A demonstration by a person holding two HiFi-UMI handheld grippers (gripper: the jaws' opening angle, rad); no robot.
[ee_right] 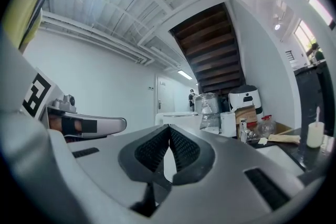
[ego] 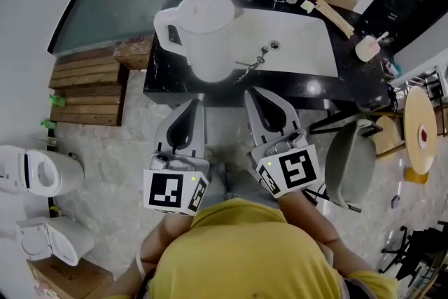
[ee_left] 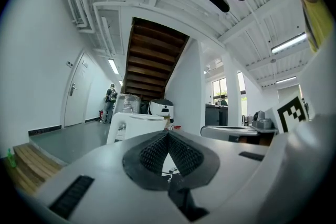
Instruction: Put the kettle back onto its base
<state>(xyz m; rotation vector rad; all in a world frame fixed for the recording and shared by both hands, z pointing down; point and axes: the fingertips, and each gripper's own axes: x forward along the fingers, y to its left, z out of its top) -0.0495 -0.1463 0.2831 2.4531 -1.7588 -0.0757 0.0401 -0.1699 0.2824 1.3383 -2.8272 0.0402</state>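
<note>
Black counter (ego: 159, 80) had a white sink (ego: 301, 45) set into it, white kettle (ego: 203, 35) sat at its left end, wooden stick (ego: 334, 16) lay toward the right.

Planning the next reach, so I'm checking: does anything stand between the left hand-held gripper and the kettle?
Nothing visible does. The kettle stands on the left end of the black counter, beside the white basin. The left hand-held gripper, jaws shut and empty, hangs short of the counter's near edge, with only open air between.
</note>
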